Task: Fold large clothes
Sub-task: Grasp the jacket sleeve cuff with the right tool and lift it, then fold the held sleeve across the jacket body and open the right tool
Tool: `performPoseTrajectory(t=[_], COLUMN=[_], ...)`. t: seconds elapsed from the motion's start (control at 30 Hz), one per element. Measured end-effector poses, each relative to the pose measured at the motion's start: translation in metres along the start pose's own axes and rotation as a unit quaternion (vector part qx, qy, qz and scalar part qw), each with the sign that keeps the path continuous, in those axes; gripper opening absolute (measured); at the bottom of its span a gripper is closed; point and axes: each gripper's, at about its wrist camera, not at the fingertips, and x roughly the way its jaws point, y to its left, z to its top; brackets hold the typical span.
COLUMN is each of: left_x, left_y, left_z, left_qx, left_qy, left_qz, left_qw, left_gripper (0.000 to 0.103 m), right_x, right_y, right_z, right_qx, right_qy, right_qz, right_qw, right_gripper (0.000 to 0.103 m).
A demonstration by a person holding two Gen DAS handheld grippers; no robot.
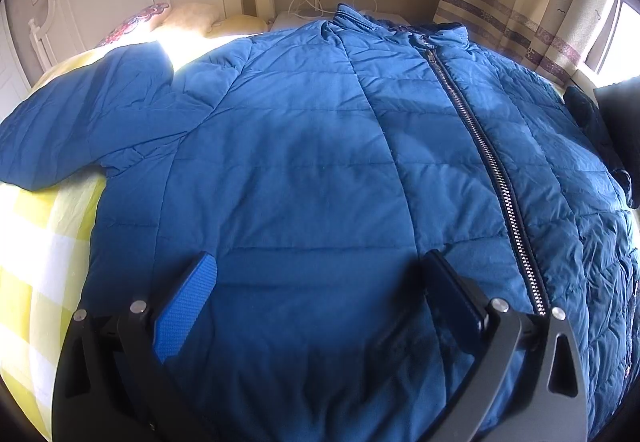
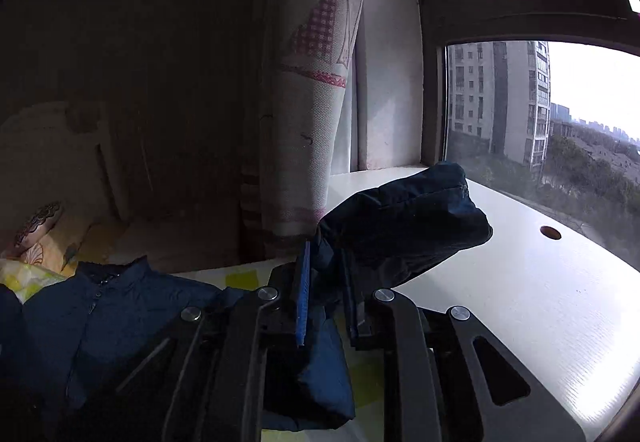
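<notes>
clamping a sleeve (image 2: 400, 218), the right gripper (image 2: 324, 282) holds it up; left gripper (image 1: 320, 282) gapes wide over the jacket (image 1: 320, 142) on the bed (image 1: 44, 242).

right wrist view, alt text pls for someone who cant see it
The right gripper has its jaws shut on a dark blue jacket sleeve, lifted over a white sill. Behind are a curtain and window.

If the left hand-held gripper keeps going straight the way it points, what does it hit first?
Most likely the blue jacket: the open left hand-held gripper points down at its front panel, left of the zipper.
</notes>
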Motion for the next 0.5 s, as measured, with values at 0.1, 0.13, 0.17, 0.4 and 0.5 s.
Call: performPoseTrajectory(t=[0.1,0.13,0.17,0.4,0.5], left_x=[-0.001,-0.001,-0.001,-0.005,-0.011], left_y=[0.002,0.003,0.003,0.01,0.014], left_z=[0.0,0.0,0.0,0.0,0.008], left_qx=[-0.003,-0.004,-0.004,-0.016,-0.042], left_qy=[-0.001,-0.001,-0.002,-0.005,0.005], left_qz=[-0.006,-0.008,-0.01,-0.034,-0.093], left_qw=[1.0,1.0,0.9999,0.9993,0.9947], left_gripper=[0.101,0.101,0.101,0.101,0.101], right_x=[-0.003,-0.001,0.003,-0.015,-0.03], right_y=[0.098,0.125,0.147,0.153,0.104], right_z=[-0.015,-0.024,-0.034,-0.08,-0.086], right_qx=[-0.083,-0.107,-0.125,-0.057,-0.011], right_qy=[0.01,0.02,0.041,0.093,0.065], right_qz=[0.066,0.083,0.106,0.241,0.181], right_qw=[0.994,0.991,0.986,0.964,0.981], right_gripper=[0.011,0.012,0.012,0.071,0.071])
